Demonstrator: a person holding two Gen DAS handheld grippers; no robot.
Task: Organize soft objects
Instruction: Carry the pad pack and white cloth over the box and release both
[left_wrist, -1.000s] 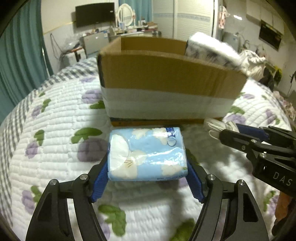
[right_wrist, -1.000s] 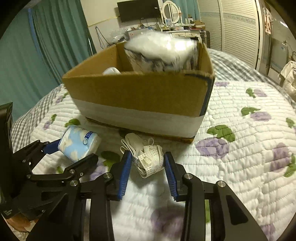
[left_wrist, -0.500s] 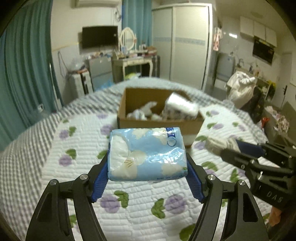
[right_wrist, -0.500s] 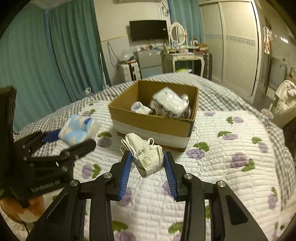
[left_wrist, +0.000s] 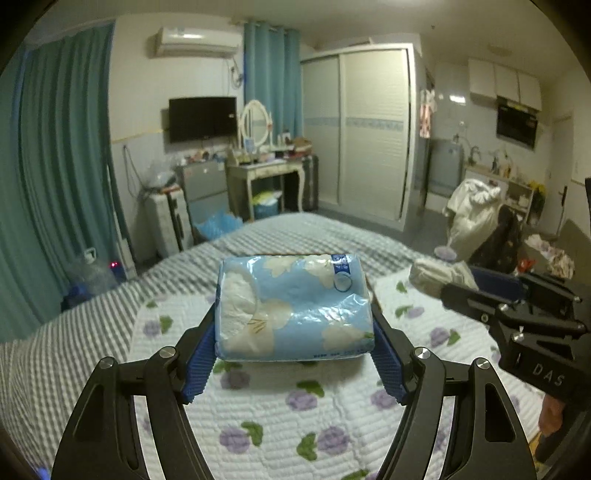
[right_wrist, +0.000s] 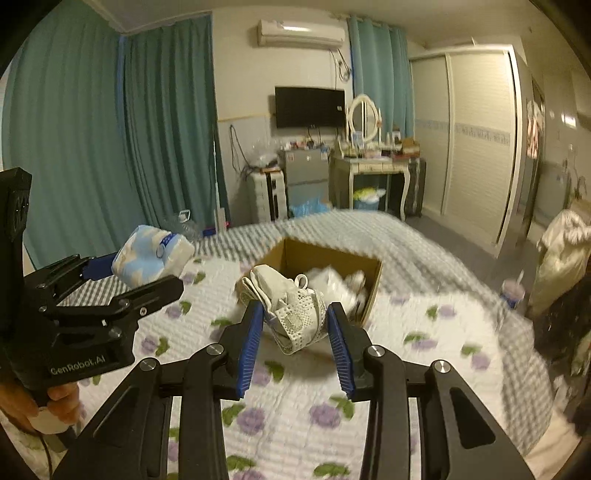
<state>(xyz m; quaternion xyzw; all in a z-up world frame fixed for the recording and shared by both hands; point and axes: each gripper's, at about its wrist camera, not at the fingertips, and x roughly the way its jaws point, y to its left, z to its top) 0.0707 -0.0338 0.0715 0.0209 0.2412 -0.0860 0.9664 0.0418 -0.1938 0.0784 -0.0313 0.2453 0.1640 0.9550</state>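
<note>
My left gripper (left_wrist: 293, 350) is shut on a blue floral tissue pack (left_wrist: 293, 308) and holds it high above the bed; the pack hides the box in that view. The pack also shows in the right wrist view (right_wrist: 151, 256). My right gripper (right_wrist: 295, 334) is shut on a bundle of white socks (right_wrist: 291, 304), raised above the quilt in front of the open cardboard box (right_wrist: 369, 291). The box holds white soft items (right_wrist: 332, 282). The sock bundle shows in the left wrist view (left_wrist: 436, 275), to the right of the pack.
The bed has a floral white quilt (left_wrist: 295, 413) over a grey checked cover (left_wrist: 55, 354). Teal curtains (right_wrist: 92, 147) hang at the left. A dresser (right_wrist: 369, 173), a small fridge (right_wrist: 304, 177) and a wardrobe (right_wrist: 476, 147) stand beyond the bed.
Both grippers have risen well above the quilt with their loads still held. The box, close in front a second ago, now lies far below and ahead.
</note>
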